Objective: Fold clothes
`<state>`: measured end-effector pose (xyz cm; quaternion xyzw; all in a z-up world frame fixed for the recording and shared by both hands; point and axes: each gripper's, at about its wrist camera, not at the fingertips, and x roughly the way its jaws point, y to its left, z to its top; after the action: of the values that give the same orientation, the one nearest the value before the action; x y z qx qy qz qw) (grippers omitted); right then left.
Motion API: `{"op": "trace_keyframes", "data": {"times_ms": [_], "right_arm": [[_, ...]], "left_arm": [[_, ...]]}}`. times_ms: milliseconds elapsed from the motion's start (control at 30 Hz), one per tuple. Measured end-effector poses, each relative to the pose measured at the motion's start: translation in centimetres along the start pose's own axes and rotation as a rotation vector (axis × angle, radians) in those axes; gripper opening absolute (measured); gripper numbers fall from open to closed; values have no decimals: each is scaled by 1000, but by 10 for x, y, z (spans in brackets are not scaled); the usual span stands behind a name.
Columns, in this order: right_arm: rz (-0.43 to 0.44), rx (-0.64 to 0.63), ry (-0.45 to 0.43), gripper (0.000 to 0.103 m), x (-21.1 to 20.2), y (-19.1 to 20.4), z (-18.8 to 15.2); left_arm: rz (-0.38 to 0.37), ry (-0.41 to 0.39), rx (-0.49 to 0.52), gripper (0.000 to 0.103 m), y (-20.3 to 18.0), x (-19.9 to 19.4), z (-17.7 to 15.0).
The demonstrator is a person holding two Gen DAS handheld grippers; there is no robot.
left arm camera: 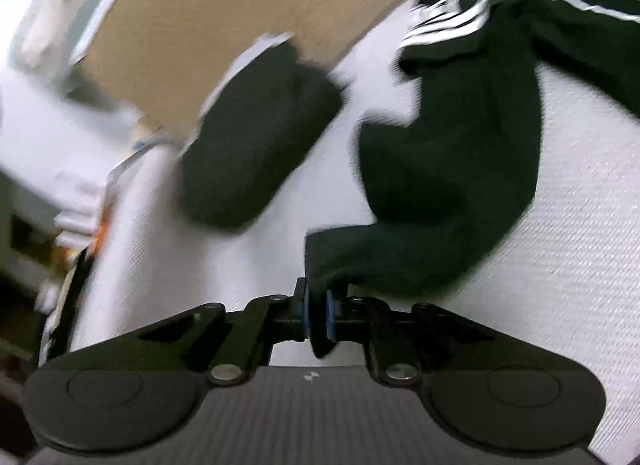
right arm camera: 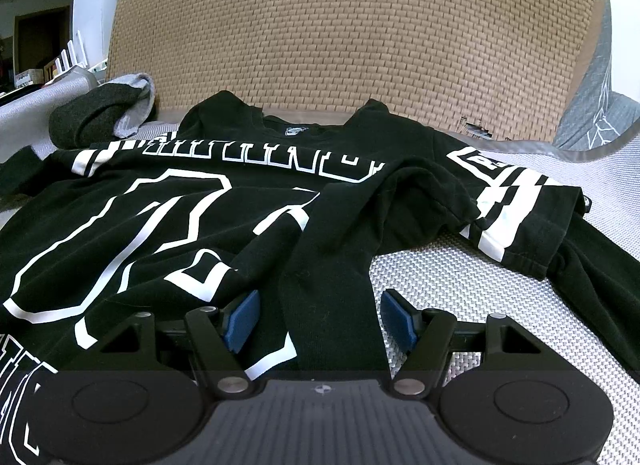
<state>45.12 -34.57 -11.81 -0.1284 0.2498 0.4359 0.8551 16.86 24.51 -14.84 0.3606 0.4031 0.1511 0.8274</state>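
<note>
Left gripper (left arm camera: 317, 315) clamped on black sleeve cuff (left arm camera: 332, 261) of the long-sleeve jersey (right arm camera: 168, 233). Right gripper (right arm camera: 318, 319) open, other sleeve (right arm camera: 332, 285) lying between pads, untouched. Jersey spread on white woven bedding (right arm camera: 460, 289); folded dark garment (right arm camera: 92, 117) beyond; woven mat (right arm camera: 340, 33) farthest.

Woven tan panel (right arm camera: 352, 37) stood upright at 12 o'clock, filling back of right wrist view; small torn spot (right arm camera: 474, 127) near its lower edge at 2 o'clock. White textured cover (right arm camera: 500, 305) lay underneath, at 4 o'clock. Grey printed cloth (right arm camera: 592, 105) at 2 o'clock beside panel. Shelving clutter (right arm camera: 36, 73) at 9 o'clock, too small to identify. Left wrist view blurred.
</note>
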Motion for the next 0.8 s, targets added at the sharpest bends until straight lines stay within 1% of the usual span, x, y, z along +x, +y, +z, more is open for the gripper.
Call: {"op": "trace_keyframes", "data": {"times_ms": [67, 133, 233, 300, 367, 467, 533, 567, 633, 667, 700, 767, 800], "right_arm": [[-1, 0, 0, 71, 0, 0, 0], [-1, -1, 0, 71, 0, 0, 0], [-2, -2, 0, 71, 0, 0, 0], [-1, -2, 0, 71, 0, 0, 0], [-2, -2, 0, 71, 0, 0, 0], [-3, -2, 0, 71, 0, 0, 0], [-3, -2, 0, 71, 0, 0, 1], [-3, -2, 0, 71, 0, 0, 1], [-3, -1, 0, 71, 0, 0, 1], [-3, -2, 0, 71, 0, 0, 1], [-3, -2, 0, 71, 0, 0, 1], [-3, -2, 0, 71, 0, 0, 1], [-3, -2, 0, 71, 0, 0, 1]], "left_arm": [[38, 33, -20, 9, 11, -4, -10], [44, 70, -19, 10, 14, -8, -21], [5, 101, 35, 12, 5, -13, -32], [-40, 112, 73, 12, -6, -14, -35], [-73, 126, 77, 12, -15, -15, -38], [-168, 143, 81, 12, -28, -18, -44], [-250, 164, 86, 13, -34, -19, -48], [-266, 167, 55, 11, -31, -19, -49], [-292, 173, -17, 16, -23, -21, -50], [-305, 175, -54, 27, -18, -21, -51], [-336, 160, -102, 38, -11, -23, -52], [-401, 117, -203, 42, 6, -29, -53], [-417, 92, -241, 43, 13, -33, -51]]}}
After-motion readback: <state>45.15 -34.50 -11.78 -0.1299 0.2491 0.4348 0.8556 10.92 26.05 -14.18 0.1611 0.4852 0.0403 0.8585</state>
